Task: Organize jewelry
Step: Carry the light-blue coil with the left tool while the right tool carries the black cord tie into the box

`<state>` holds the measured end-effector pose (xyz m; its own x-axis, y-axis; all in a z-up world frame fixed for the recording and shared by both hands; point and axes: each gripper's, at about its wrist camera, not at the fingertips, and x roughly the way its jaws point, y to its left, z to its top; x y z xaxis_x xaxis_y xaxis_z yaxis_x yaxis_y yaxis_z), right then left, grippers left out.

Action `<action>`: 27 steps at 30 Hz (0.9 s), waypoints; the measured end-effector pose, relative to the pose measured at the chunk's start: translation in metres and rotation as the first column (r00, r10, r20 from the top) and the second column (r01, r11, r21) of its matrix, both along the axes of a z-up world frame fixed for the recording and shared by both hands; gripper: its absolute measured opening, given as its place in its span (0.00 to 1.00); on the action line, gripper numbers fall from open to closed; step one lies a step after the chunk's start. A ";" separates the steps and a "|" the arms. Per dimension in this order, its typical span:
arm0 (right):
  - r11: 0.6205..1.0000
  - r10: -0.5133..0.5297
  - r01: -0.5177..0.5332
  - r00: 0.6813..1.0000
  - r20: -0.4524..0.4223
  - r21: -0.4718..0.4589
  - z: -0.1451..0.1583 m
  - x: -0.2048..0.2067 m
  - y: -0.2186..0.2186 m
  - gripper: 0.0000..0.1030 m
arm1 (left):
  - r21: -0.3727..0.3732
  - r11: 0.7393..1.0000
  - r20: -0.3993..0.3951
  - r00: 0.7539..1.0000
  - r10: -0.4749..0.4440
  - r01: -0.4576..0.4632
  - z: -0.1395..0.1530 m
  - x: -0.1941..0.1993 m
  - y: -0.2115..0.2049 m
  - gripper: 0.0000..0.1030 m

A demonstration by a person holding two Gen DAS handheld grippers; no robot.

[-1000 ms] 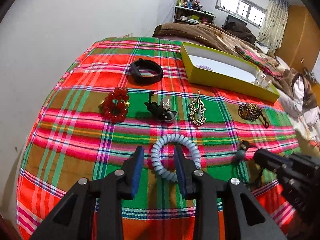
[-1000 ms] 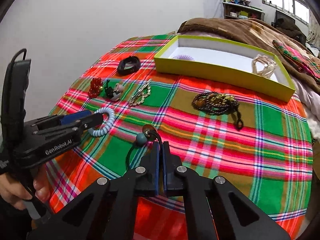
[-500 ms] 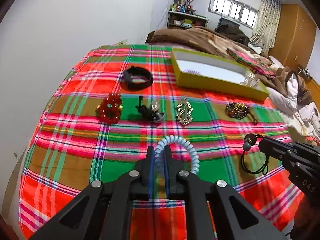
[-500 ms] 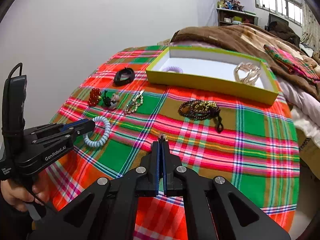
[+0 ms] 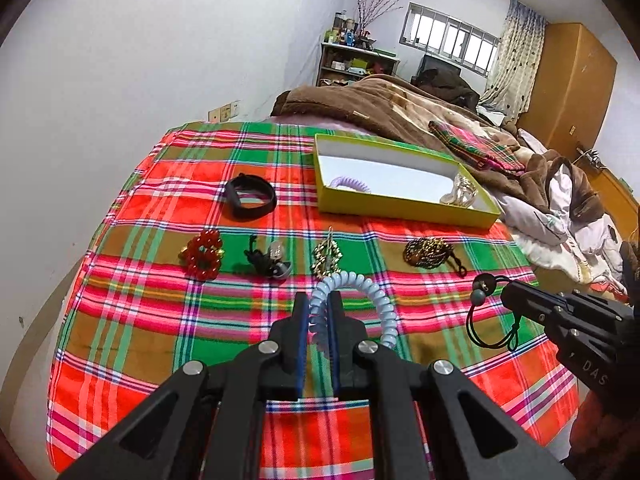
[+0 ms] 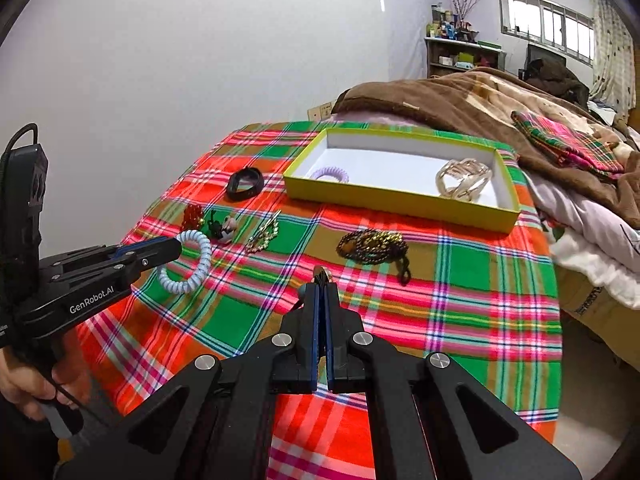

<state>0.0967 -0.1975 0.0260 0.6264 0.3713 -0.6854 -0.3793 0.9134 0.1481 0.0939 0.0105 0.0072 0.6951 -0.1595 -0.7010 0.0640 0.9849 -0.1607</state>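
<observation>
My left gripper (image 5: 319,300) is shut on a pale blue spiral hair tie (image 5: 372,288), which hangs off the plaid cloth (image 5: 140,312). In the right wrist view that left gripper (image 6: 176,246) holds the same spiral tie (image 6: 188,264) at the left. My right gripper (image 6: 322,288) is shut on a black cord tie with beads (image 6: 303,290). From the left wrist view, the right gripper (image 5: 508,296) has the cord tie (image 5: 480,284) dangling in a loop. The yellow box (image 5: 400,212) stands farther back, holding a purple spiral tie (image 5: 352,183) and a clear claw clip (image 5: 460,192).
On the cloth lie a black band (image 5: 250,198), a red bead ring (image 5: 202,254), a black clip (image 5: 266,262), a gold hairpin (image 5: 327,254) and a dark beaded bracelet (image 5: 428,252). A brown blanket (image 5: 380,104) is heaped behind the box. A white wall runs along the left.
The left gripper closed on the blue spiral tie and lifted it. The right gripper, shut throughout, rose with the black cord tie off the cloth.
</observation>
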 end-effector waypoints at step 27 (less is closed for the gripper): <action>0.993 -0.114 0.116 0.988 0.100 -0.020 0.040 0.139 -0.057 0.02 | -0.002 0.995 0.038 0.994 -0.099 0.099 0.033 0.133 -0.041 0.09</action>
<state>0.2354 -0.2549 0.0656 0.7287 0.2755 -0.6269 -0.2828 0.9549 0.0908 0.2268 -0.0308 0.0402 0.7020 -0.2318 -0.6734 0.1676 0.9728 -0.1601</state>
